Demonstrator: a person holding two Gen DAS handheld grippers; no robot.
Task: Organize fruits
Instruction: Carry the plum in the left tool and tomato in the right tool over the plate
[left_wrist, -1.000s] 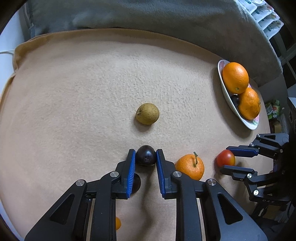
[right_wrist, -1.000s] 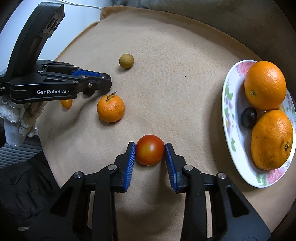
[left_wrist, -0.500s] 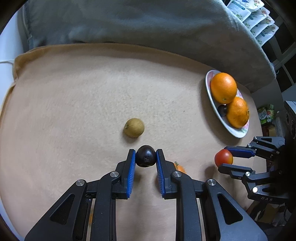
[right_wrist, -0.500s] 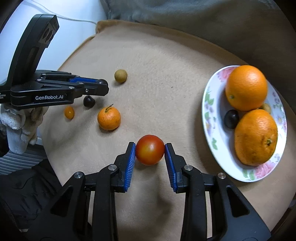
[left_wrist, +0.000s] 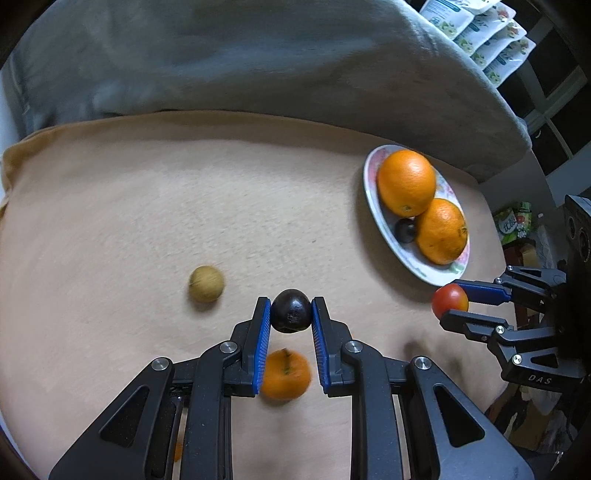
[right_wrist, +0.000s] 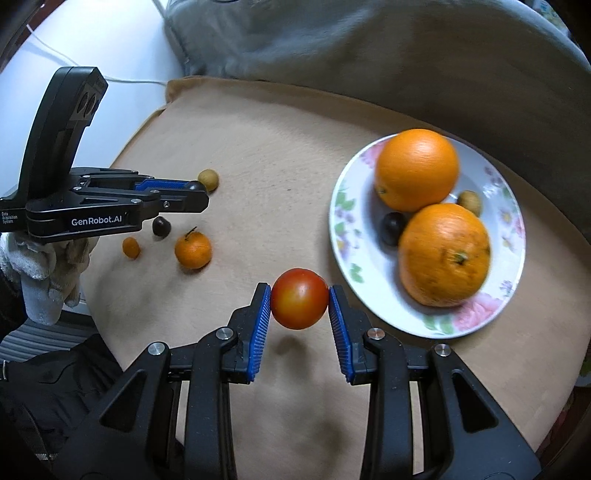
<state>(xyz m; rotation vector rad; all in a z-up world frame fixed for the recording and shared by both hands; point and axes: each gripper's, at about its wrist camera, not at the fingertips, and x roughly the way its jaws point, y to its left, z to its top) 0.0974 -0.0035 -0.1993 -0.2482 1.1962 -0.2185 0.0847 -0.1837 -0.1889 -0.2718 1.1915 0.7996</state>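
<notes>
So both grippers are mid-carry, fruit in hand, plate next.
Left gripper (left_wrist: 291, 314) is clamped on a dark plum (left_wrist: 291, 311) well left of the plate (right_wrist: 341, 236); right gripper (right_wrist: 299, 304) pinches a tomato (right_wrist: 299, 303) just beside its rim. Next: lower each into a free gap. Plate holds two oranges (right_wrist: 417, 169), a dark plum, a small brown fruit.

"GenRobot.AI" on the left gripper (right_wrist: 195, 192); "DAS" on the right gripper (left_wrist: 448, 303).
</notes>
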